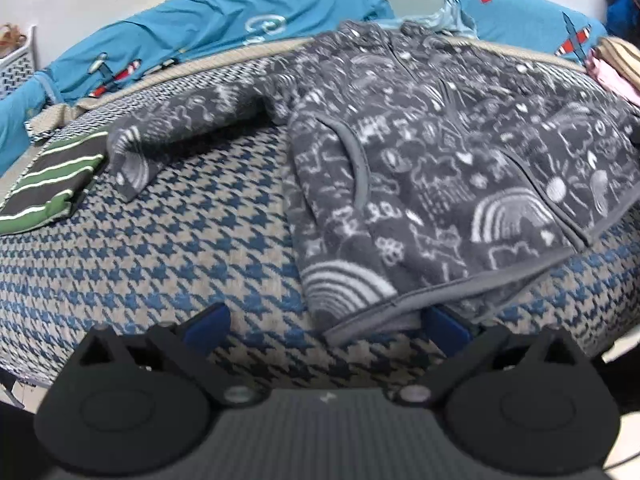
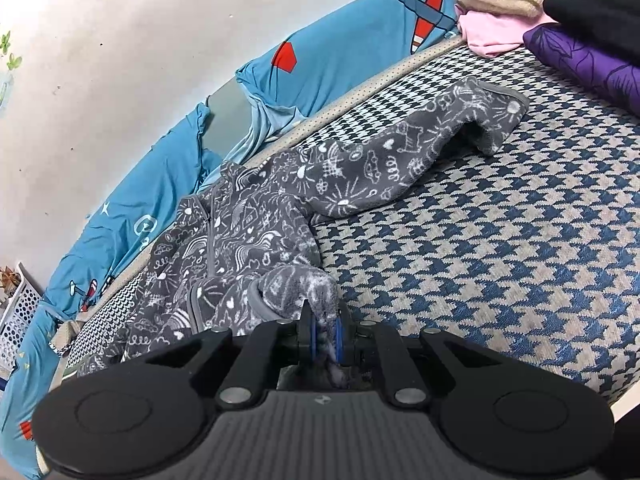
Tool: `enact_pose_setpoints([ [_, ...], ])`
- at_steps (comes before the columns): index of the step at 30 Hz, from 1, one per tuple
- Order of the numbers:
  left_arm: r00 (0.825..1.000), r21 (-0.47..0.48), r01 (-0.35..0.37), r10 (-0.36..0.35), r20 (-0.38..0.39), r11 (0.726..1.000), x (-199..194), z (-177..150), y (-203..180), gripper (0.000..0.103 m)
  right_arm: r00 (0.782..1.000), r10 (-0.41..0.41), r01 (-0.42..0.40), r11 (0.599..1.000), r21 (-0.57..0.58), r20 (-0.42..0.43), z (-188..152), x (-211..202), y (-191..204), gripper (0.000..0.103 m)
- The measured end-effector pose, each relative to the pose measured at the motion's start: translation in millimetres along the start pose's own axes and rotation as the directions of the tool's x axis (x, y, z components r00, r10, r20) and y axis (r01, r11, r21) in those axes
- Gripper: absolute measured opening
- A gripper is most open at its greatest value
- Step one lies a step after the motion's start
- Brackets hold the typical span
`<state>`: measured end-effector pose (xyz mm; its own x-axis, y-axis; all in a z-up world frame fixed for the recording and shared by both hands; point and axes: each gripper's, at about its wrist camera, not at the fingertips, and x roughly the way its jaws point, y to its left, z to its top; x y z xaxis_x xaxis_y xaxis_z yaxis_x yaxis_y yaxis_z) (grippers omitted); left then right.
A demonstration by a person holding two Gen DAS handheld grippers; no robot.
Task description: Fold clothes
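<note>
A grey fleece jacket (image 1: 432,152) with white doodle print lies spread on the houndstooth bed cover (image 1: 160,264), zipper up, one sleeve stretched out to the left. My left gripper (image 1: 324,326) is open, its blue pads either side of the jacket's bottom hem, the right pad partly under the cloth. In the right wrist view the jacket (image 2: 248,232) lies with its other sleeve stretched to the upper right. My right gripper (image 2: 326,336) is shut on a bunched corner of the jacket's hem.
A folded green, black and white striped garment (image 1: 52,184) lies at the left. A pile of clothes (image 2: 540,20), tan, pink, purple and black, sits at the far right. Blue airplane-print bedding (image 1: 224,28) runs along the white wall. A white basket (image 2: 16,320) stands at the left.
</note>
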<state>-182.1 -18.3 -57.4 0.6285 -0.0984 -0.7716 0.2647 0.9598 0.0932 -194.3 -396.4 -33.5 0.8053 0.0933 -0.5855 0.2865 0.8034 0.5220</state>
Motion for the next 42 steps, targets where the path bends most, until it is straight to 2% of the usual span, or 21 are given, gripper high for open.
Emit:
enact_pose_setpoints([
  [5, 0.995, -0.060, -0.069, 0.073, 0.060, 0.996, -1.7, 6.9, 6.5, 0.103, 1.000, -0.003, 0.003, 1.000, -0.008, -0.002, -0.8, 1.2, 1.2, 0.010],
  [12, 0.980, -0.204, -0.081, 0.116, 0.164, 0.976, -13.2, 22.3, 29.1, 0.103, 1.000, -0.009, 0.009, 1.000, -0.021, -0.029, -0.6, 7.7, 0.8, 0.010],
  [14, 0.978, -0.229, -0.088, 0.128, 0.165, 0.969, -12.5, 25.6, 32.2, 0.103, 0.999, -0.022, 0.021, 1.000, -0.020, -0.041, -0.8, 11.0, 0.1, 0.011],
  [19, 0.974, -0.224, -0.111, 0.151, 0.168, 0.968, -10.4, 31.9, 28.1, 0.103, 0.996, -0.056, 0.055, 0.998, -0.012, -0.075, -2.3, 11.0, -6.5, 0.018],
  [21, 0.975, -0.228, -0.109, 0.149, 0.166, 0.967, -9.7, 34.5, 27.4, 0.103, 0.996, -0.055, 0.055, 0.998, -0.001, -0.066, -2.1, 5.6, -10.9, 0.026],
  [24, 0.975, -0.236, -0.106, 0.148, 0.165, 0.966, -9.1, 35.7, 28.2, 0.103, 0.997, -0.059, 0.059, 0.998, -0.013, -0.039, -0.8, -6.4, -16.8, 0.029],
  [31, 0.976, -0.252, -0.104, 0.148, 0.162, 0.962, -8.0, 42.3, 29.1, 0.103, 0.994, -0.094, 0.086, 0.986, -0.146, -0.054, -11.2, -25.2, -20.9, 0.030],
  [36, 0.978, -0.277, -0.091, 0.139, 0.157, 0.956, -4.4, 52.8, 32.1, 0.103, 0.992, -0.097, 0.075, 0.969, -0.237, -0.080, -27.2, -37.1, -22.2, 0.030],
  [40, 0.977, -0.273, -0.090, 0.138, 0.162, 0.958, -1.0, 62.3, 29.7, 0.103, 0.989, -0.097, 0.049, 0.930, -0.366, -0.114, -45.9, -43.3, -11.6, 0.030],
  [42, 0.977, -0.272, -0.086, 0.135, 0.166, 0.959, 0.1, 65.9, 28.1, 0.103, 0.985, -0.111, 0.039, 0.891, -0.453, -0.134, -57.0, -41.6, -1.6, 0.030],
])
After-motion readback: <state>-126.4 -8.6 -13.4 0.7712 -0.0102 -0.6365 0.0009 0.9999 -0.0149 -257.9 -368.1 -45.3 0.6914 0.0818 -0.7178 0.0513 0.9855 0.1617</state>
